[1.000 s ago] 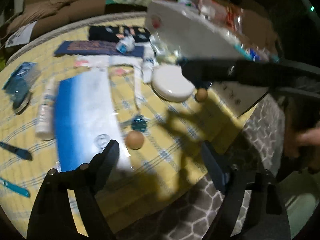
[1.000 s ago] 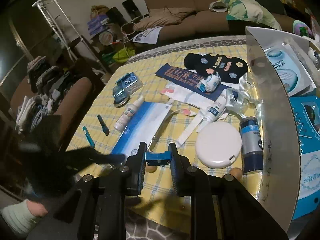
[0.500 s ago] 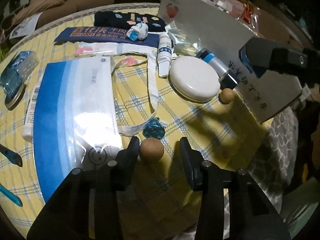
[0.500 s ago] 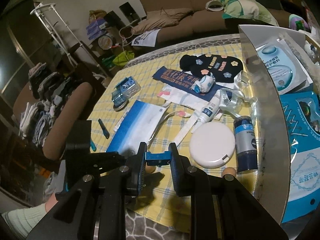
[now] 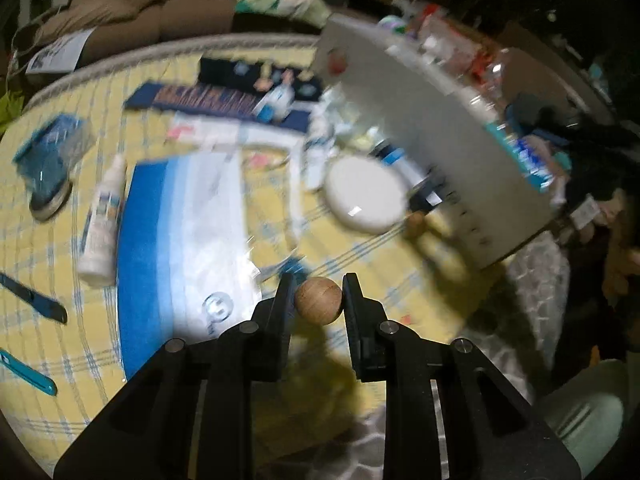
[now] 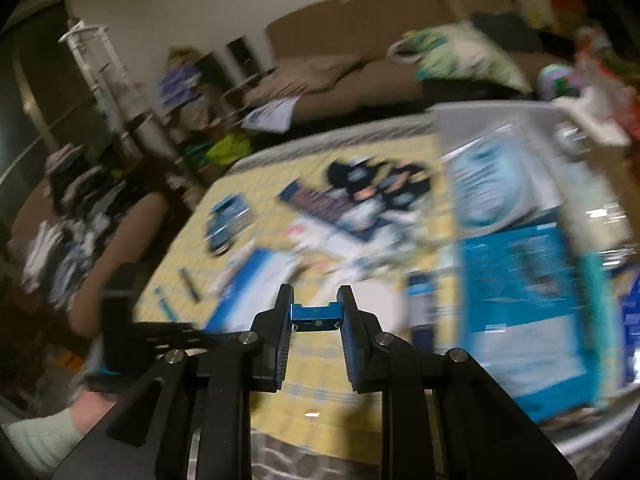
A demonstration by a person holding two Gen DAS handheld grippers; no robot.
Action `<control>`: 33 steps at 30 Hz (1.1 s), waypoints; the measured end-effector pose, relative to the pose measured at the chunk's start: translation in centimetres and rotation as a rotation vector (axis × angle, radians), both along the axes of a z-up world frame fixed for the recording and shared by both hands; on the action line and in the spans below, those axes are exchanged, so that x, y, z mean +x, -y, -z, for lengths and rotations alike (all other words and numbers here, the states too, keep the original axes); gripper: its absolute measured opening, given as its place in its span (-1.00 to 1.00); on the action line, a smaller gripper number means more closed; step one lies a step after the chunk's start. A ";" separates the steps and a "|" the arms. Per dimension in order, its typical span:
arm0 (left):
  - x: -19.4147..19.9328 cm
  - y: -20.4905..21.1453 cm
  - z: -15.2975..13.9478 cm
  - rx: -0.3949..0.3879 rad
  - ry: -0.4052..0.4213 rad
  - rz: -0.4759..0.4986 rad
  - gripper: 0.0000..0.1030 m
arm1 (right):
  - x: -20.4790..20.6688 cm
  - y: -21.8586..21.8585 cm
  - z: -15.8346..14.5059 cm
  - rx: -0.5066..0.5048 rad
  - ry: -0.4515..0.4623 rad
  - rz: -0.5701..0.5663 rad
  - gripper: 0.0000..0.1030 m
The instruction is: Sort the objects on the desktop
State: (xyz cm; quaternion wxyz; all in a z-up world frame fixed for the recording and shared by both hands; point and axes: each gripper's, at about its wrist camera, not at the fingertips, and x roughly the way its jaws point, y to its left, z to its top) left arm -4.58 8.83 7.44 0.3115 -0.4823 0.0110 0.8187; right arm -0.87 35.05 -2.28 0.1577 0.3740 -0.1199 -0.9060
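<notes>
Wooden ball (image 5: 319, 300) sits pinched between the two black fingers of the left gripper (image 5: 319, 296), both pads pressed against its sides, above the yellow checked tablecloth (image 5: 48, 240). Right gripper (image 6: 316, 312) is clamped on a small blue block (image 6: 316, 317) held crosswise at its fingertips.

Just beyond the ball lies a blue-and-white pouch (image 5: 184, 240), with a white bottle (image 5: 102, 220) along its left edge and two teal-handled tools (image 5: 34, 300) near the table's rim. A white round case (image 5: 366, 196) rests further back, a second wooden ball (image 5: 416, 222) close beside it at the foot of a grey bin wall (image 5: 420, 120).

Motion blur softens both views; the printing on the dark blue packets (image 5: 208, 96) at the far side cannot be read, and the bin's contents are a smear in the left view.

Only the right wrist camera looks into the bin (image 6: 448, 128), showing pale blue packaging (image 6: 496, 188) and a bright blue box (image 6: 524, 300), and takes in the brown sofa (image 6: 360, 64) and the left gripper's body (image 6: 132, 320) at the table's near-left edge.
</notes>
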 end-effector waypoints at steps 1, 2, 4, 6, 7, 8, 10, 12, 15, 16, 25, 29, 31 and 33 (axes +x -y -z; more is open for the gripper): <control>0.1 -0.6 -1.0 0.023 -0.009 0.014 -0.57 | 0.4 -1.2 -0.3 0.012 -0.006 0.032 -0.56; 0.3 -1.2 -1.8 0.045 -0.015 0.024 -0.57 | 0.7 -2.6 -0.5 0.016 -0.006 0.065 -0.56; 0.2 -3.2 -3.8 0.096 -0.025 0.062 -0.57 | 1.3 -5.2 -0.3 0.016 0.003 0.126 -0.55; 0.4 -5.7 -5.4 0.137 -0.033 0.104 -0.57 | 1.9 -7.8 0.3 -0.010 0.030 0.180 -0.55; 0.4 -7.2 -6.2 0.158 -0.034 0.128 -0.57 | 2.1 -8.8 0.5 -0.021 0.039 0.196 -0.55; 0.4 -8.7 -6.8 0.178 -0.036 0.153 -0.57 | 2.4 -9.6 0.7 -0.027 0.047 0.209 -0.55; 0.5 -12.1 -7.8 0.203 -0.038 0.197 -0.57 | 2.8 -10.7 1.2 -0.033 0.066 0.223 -0.54; 0.8 -14.8 -8.3 0.212 -0.037 0.227 -0.57 | 3.1 -11.4 1.4 -0.048 0.079 0.228 -0.53; 1.0 -18.4 -8.0 0.209 -0.016 0.264 -0.57 | 3.5 -12.7 2.1 -0.090 0.100 0.228 -0.52; 1.1 -19.5 -7.6 0.198 -0.008 0.272 -0.57 | 3.6 -13.1 2.3 -0.107 0.107 0.231 -0.49; 0.5 -19.9 -5.6 0.234 0.055 0.189 0.31 | 5.4 -16.0 2.2 -0.213 0.075 0.271 0.12; -0.6 -16.7 -6.3 0.275 0.058 0.105 0.59 | 5.7 -15.9 1.7 -0.197 0.051 0.279 0.20; -1.1 -14.8 -6.5 0.283 0.054 0.069 0.72 | 5.7 -15.7 1.4 -0.192 0.038 0.276 0.26; -1.5 -12.9 -6.7 0.293 0.054 0.036 0.82 | 5.6 -15.2 1.0 -0.187 0.019 0.267 0.37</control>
